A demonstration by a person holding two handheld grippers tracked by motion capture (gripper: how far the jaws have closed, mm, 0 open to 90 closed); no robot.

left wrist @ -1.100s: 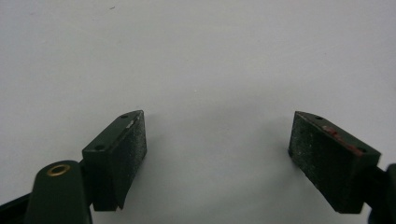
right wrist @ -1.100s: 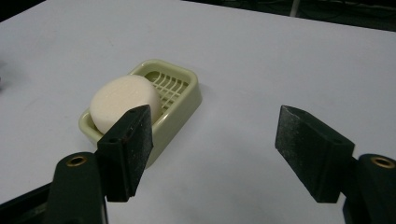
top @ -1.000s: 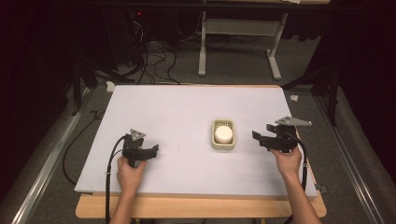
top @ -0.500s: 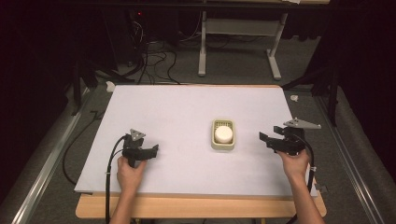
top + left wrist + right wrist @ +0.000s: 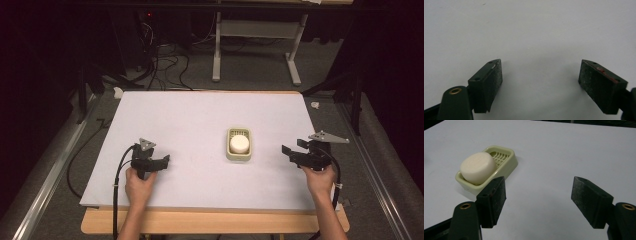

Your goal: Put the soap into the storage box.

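Note:
A pale green soap dish (image 5: 238, 158) lies right of the middle of the white table sheet (image 5: 200, 115), with a round white soap bar (image 5: 239, 144) in it. My right gripper (image 5: 286, 151) is to the right of the dish, apart from it, and points left toward it. In the right gripper view the soap (image 5: 477, 167) and dish (image 5: 510, 162) lie beyond the left jaw, and the right gripper (image 5: 537, 192) stands open with nothing between its jaws. My left gripper (image 5: 165, 161) rests near the front left, open over bare sheet (image 5: 540, 75).
The wooden table edge (image 5: 210, 222) shows at the front. Beyond the far edge are cables (image 5: 160, 65) and a metal stand's legs (image 5: 295, 70) on the floor. A small white object (image 5: 117, 92) lies off the back left corner, another (image 5: 315, 105) off the right side.
My right gripper has drifted a little to the right, away from the soap dish. The left gripper, dish and soap have stayed where they were.

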